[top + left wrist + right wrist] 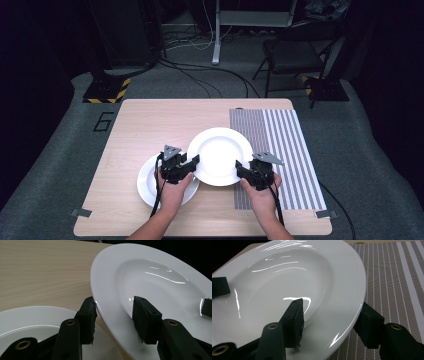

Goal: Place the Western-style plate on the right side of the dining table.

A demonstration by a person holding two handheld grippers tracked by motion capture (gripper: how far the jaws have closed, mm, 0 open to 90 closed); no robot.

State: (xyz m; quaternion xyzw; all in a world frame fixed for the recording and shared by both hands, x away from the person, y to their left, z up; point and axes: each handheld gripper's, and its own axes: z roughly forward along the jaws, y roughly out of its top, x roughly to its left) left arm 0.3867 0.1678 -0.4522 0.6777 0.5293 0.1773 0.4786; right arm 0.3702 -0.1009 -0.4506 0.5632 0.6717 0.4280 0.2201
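Observation:
A white deep plate [220,155] hangs above the wooden table [150,125], held from both sides. My left gripper [192,162] is shut on its left rim: in the left gripper view [113,315] one jaw lies under the plate's [155,285] rim and the other inside the well. On the right rim my right gripper [241,169] is shut in the same way, seen up close in the right gripper view [332,315] on the plate [287,285]. A second white plate [150,185] rests on the table below my left hand, partly covered by the held plate, and appears again at lower left [30,320].
A grey striped placemat [290,150] covers the table's right part, just under the held plate's right edge [392,277]. Bare wood [37,270] stretches across the far left. A chair [295,50] and cables lie on the floor beyond the table.

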